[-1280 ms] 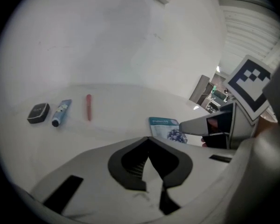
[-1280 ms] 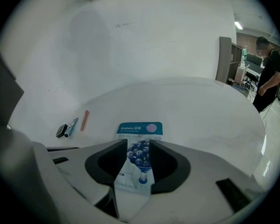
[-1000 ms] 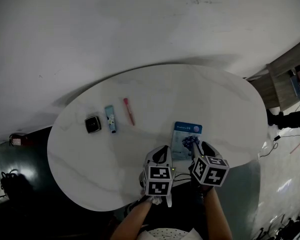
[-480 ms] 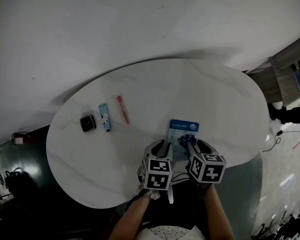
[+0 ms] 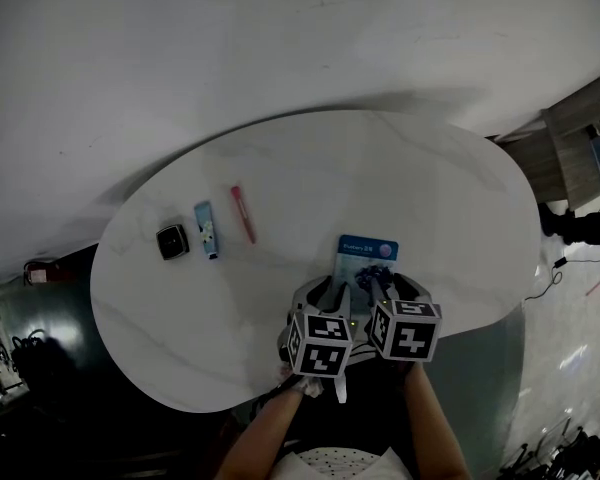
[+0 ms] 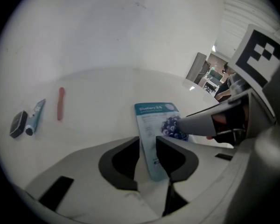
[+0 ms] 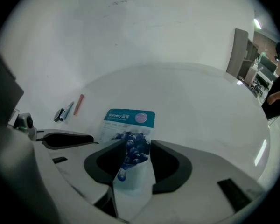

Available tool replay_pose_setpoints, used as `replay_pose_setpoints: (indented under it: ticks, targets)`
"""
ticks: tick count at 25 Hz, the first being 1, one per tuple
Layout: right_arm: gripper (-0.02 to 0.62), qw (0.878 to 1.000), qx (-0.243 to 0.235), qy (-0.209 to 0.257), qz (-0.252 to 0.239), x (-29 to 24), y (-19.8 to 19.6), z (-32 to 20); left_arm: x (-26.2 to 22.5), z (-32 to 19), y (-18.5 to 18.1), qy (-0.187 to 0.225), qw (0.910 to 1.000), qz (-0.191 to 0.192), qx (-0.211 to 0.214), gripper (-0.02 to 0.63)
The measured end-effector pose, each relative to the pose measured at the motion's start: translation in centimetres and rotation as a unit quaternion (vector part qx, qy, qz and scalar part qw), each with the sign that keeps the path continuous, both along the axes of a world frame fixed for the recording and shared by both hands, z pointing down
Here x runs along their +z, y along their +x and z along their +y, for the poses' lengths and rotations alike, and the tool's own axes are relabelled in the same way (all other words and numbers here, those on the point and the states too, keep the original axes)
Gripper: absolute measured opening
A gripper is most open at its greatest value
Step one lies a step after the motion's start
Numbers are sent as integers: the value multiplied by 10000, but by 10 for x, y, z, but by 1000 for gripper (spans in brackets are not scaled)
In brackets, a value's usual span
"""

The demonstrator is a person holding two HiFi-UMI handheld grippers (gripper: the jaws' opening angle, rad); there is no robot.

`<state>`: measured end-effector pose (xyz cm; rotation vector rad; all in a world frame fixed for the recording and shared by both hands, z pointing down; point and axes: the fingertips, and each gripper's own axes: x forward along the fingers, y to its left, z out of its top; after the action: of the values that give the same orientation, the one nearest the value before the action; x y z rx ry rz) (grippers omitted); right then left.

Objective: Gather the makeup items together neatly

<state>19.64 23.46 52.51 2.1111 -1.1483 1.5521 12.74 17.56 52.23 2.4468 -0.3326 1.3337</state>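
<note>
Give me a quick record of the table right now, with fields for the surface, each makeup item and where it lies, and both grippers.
surface: white oval table
near side: blueberry sheet mask packet, lying flat
left side: dark square compact, blue tube, pink stick, in a row, not touching
left gripper: jaws just opened, packet's near edge between them, not pressed
right gripper: jaws just opened wide, packet between them, not pressed
gathered: not yet; packet lies apart from the other three

Table (image 5: 430,188): far edge and right end bare, wide passage. Left end has a row of compact (image 5: 170,240), tube (image 5: 206,230) and pink stick (image 5: 242,214), with slim gaps between. Mask packet (image 5: 368,258) flat by near edge. Broad open middle between packet and row.
</note>
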Motion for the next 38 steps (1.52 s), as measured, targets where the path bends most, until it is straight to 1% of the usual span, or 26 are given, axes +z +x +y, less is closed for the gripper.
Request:
replay_pose_setpoints:
  ticks: [3, 5, 8, 12, 13, 14, 15, 19, 21, 22, 23, 24, 27, 32, 38]
  targets:
    - [189, 9996, -162, -161, 157, 1, -3, -2, 0, 1, 1, 114, 9999, -79, 67, 146]
    - [178, 9994, -239, -163, 203, -1, -5, -6, 1, 1, 1, 151, 9998, -137, 72, 140]
    - [178, 9993, -244, -155, 237, -2, -7, -9, 1, 1, 1, 89, 9998, -162, 29, 140]
    - [173, 9989, -363, -111, 270, -2, -9, -9, 1, 2, 1, 139, 9997, -162, 146, 138]
    - [167, 9989, -389, -78, 237, -2, -10, -10, 1, 3, 1, 126, 9997, -143, 159, 138]
    - [129, 9991, -386, -38, 193, -2, -11, -11, 1, 2, 1, 93, 9998, -118, 151, 129]
    - [114, 9992, -367, -4, 162, -1, -12, -13, 1, 2, 1, 57, 9998, -94, 143, 129]
    - [72, 9988, -400, 158, 240, 0, -10, -19, 1, 1, 1, 3, 9999, -27, 152, 127]
    - [61, 9988, -405, 204, 174, 0, -11, -19, 0, 3, 3, -98, 9999, 40, 126, 105]
    - [55, 9990, -386, 214, 93, 0, -13, -18, 0, 6, 4, -217, 9997, 94, 105, 86]
    - [48, 9990, -368, 232, 32, 0, -13, -18, 1, 10, 6, -333, 9993, 150, 81, 50]
    - [43, 9990, -363, 252, 6, 0, -12, -17, 0, 14, 8, -383, 9990, 193, 83, 48]
    - [36, 9986, -420, 309, 17, -1, -8, -19, -1, 19, 12, -320, 9990, 246, 171, 47]
    - [32, 9981, -446, 433, 36, -8, -2, -26, -9, 14, 17, -337, 9988, 360, 71, 44]
    - [31, 9957, -705, 604, 15, -22, 0, -53, -17, -13, 16, -370, 9974, 528, -314, 45]
